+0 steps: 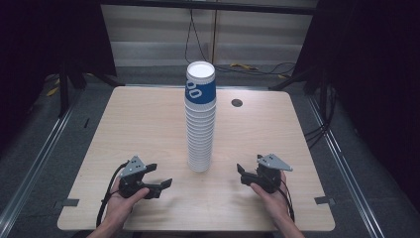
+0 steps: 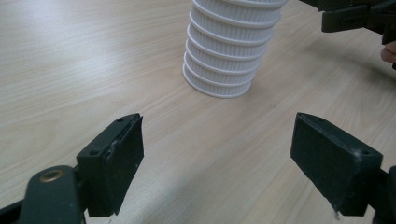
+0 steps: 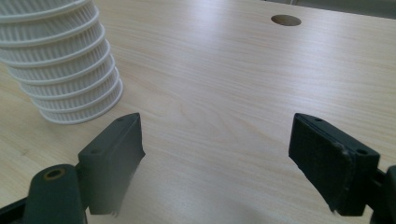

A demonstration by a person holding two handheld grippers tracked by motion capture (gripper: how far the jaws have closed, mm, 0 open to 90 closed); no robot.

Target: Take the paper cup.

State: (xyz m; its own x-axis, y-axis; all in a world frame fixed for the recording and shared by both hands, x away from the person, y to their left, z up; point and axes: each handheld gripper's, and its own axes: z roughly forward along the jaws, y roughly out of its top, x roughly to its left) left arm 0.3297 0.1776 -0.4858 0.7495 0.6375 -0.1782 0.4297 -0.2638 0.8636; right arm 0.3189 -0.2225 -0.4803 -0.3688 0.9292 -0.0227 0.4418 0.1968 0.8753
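Observation:
A tall stack of white ribbed paper cups [image 1: 200, 121] stands upside down in the middle of the wooden table [image 1: 148, 124]; its top cup carries a blue band. The stack's foot appears in the left gripper view [image 2: 224, 60] and in the right gripper view [image 3: 60, 70]. To the stack's left, near the front edge, a hand holds my left gripper [image 1: 161, 176], open and empty [image 2: 217, 154]. My right gripper [image 1: 242, 173] sits to the stack's right, also hand-held, jaws wide apart with nothing between them [image 3: 217, 154].
A round cable hole [image 1: 236, 103] lies in the table's back right area, also visible in the right gripper view [image 3: 286, 20]. Cables [image 1: 198, 44] run across the floor behind the table. Dark curtains flank both sides.

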